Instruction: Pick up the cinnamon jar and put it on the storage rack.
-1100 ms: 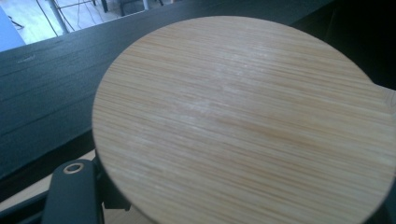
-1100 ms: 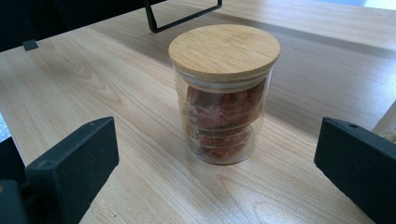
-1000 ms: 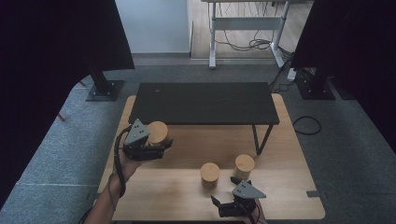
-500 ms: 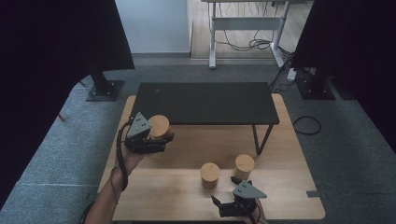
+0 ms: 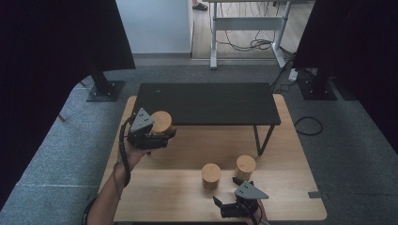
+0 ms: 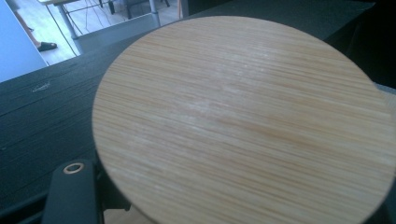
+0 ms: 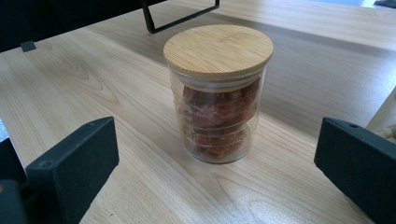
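My left gripper [image 5: 164, 136] is shut on a glass jar with a round bamboo lid [image 5: 162, 121] and holds it off the wooden table [image 5: 159, 197], at the front left corner of the black shelf [image 5: 206, 103]. In the left gripper view the lid [image 6: 243, 121] looms close over one black finger [image 6: 70, 196]. My right gripper [image 5: 225, 192] rests open near the table's front edge. Its jaws [image 7: 215, 163] stand wide apart, facing a lidded jar of red pieces [image 7: 217, 93], [image 5: 211, 174] without touching it.
A second lidded jar [image 5: 245, 166] stands right of the red one, by the shelf's black leg [image 5: 259, 140]; its side shows at the edge [image 7: 385, 123]. Grey carpet, dark curtains and a desk frame [image 5: 244, 33] lie beyond the table.
My left gripper has carried its jar a little farther away, closer to the black shelf's front left corner. The right gripper and both standing jars have stayed put.
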